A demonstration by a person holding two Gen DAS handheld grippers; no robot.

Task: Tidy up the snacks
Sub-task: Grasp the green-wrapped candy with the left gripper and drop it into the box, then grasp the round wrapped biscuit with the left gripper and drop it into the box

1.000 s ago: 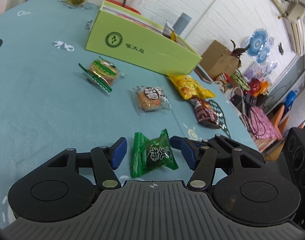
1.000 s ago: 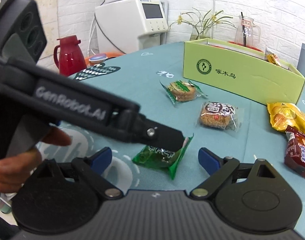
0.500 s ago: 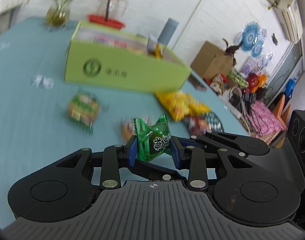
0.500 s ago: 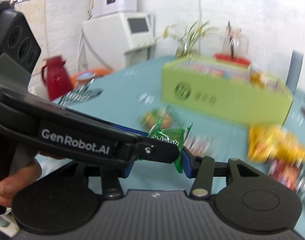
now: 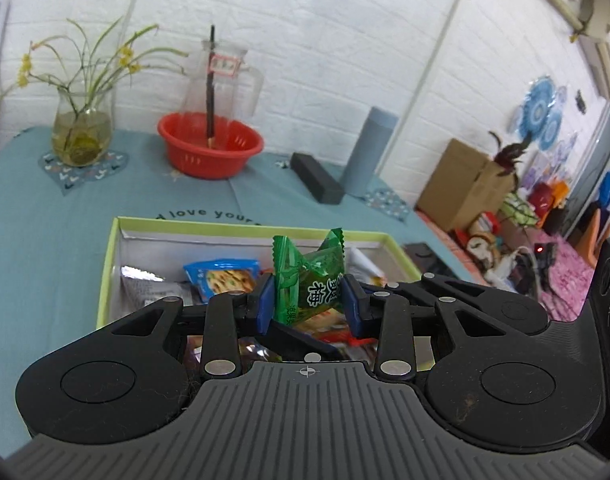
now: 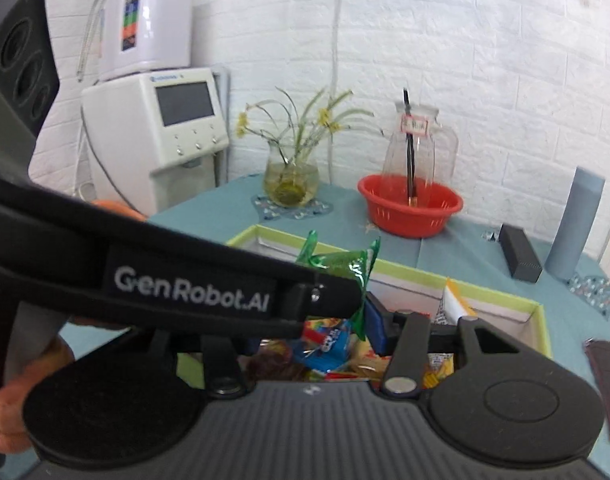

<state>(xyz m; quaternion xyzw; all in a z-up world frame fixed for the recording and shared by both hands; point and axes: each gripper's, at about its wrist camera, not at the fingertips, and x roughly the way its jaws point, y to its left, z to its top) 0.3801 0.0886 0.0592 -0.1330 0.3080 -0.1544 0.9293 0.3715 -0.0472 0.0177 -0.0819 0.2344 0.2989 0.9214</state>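
Observation:
My left gripper [image 5: 308, 307] is shut on a green wrapped candy [image 5: 309, 280] and holds it above the open lime-green box [image 5: 109, 248], which holds several snack packets such as a blue one [image 5: 221, 278]. In the right wrist view the left gripper crosses in front, and the green candy [image 6: 343, 266] sits at its tip over the box [image 6: 539, 322]. My right gripper [image 6: 337, 328] has its jaws drawn close around the same candy; its left finger is hidden behind the left gripper, so its grip is unclear.
Behind the box stand a red basin [image 5: 210, 150] with a glass jug [image 5: 221, 84], a flower vase [image 5: 81, 128], a black case [image 5: 316, 177] and a grey-blue cylinder [image 5: 369, 154]. A dark packet [image 6: 607, 384] lies right of the box. A white machine [image 6: 161, 120] stands beyond the table.
The left gripper closed on the green candy, lifted it off the table and carried it over the open box. The right gripper's jaws narrowed and moved along with it.

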